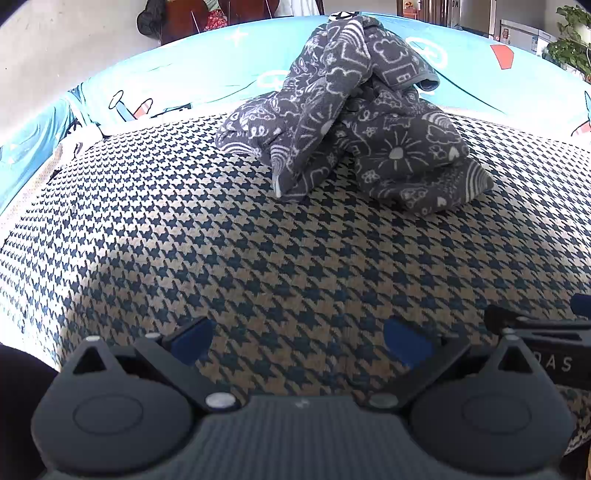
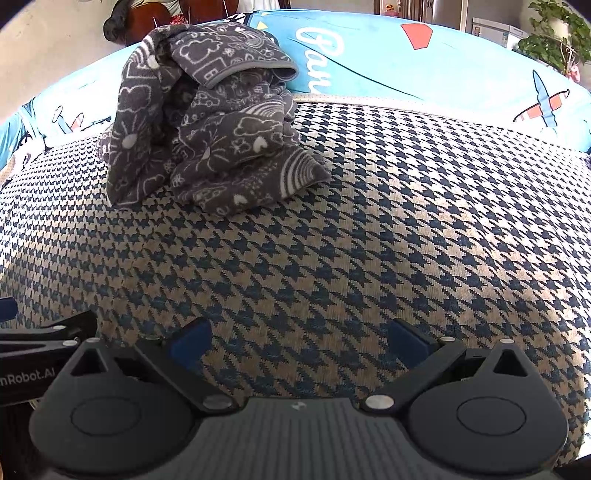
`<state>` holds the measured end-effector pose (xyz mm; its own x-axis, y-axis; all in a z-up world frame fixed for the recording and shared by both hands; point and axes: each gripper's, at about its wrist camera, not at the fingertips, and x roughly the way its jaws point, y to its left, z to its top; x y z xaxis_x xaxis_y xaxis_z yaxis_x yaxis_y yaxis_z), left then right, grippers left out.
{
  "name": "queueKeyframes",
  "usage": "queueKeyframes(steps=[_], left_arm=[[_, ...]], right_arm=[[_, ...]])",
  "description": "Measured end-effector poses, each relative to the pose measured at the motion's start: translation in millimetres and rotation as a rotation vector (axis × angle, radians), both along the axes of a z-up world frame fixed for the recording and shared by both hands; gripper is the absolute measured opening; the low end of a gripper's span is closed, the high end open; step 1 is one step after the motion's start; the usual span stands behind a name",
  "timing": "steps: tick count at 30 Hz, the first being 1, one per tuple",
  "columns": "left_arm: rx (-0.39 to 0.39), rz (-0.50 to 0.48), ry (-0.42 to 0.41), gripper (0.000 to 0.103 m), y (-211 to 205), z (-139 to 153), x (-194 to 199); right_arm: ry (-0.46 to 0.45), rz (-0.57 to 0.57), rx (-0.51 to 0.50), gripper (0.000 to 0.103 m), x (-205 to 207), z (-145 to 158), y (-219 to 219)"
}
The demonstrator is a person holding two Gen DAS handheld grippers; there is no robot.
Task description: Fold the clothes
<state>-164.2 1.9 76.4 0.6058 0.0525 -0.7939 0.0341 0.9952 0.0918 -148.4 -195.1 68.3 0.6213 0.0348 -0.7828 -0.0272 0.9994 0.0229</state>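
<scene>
— What are you working on, and what's around it?

— A houndstooth cover (image 1: 258,258), dark blue on tan, spread over a bed. Behind it, from ten to two o'clock, runs a turquoise sheet (image 1: 221,62) printed with little aeroplanes. Beyond that stand a pale wall at eleven and a leafy plant (image 2: 557,33) at one.

— And the clothes?

— One grey garment with white doodles (image 1: 354,122), crumpled in a heap. From my left gripper (image 1: 299,339) it sits at twelve to one o'clock; from my right gripper (image 2: 299,339) it sits at eleven. It lies near the cover's far edge, well apart from both tools.

— Your grippers?

— Both have their blue-padded fingers spread apart, empty, hovering over bare houndstooth. They are side by side.

— Room to move?

— The cover lies flat and open between me and the heap, and widely at three o'clock in the right view.
</scene>
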Motion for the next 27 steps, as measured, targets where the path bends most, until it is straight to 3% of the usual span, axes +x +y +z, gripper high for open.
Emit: queueKeyframes(steps=[27], left_arm=[[-0.011,0.010,0.017,0.103,-4.7,-8.3,7.7]], right_arm=[[0.039,-0.001,-0.019,0.103,5.2,-4.8,2.4]])
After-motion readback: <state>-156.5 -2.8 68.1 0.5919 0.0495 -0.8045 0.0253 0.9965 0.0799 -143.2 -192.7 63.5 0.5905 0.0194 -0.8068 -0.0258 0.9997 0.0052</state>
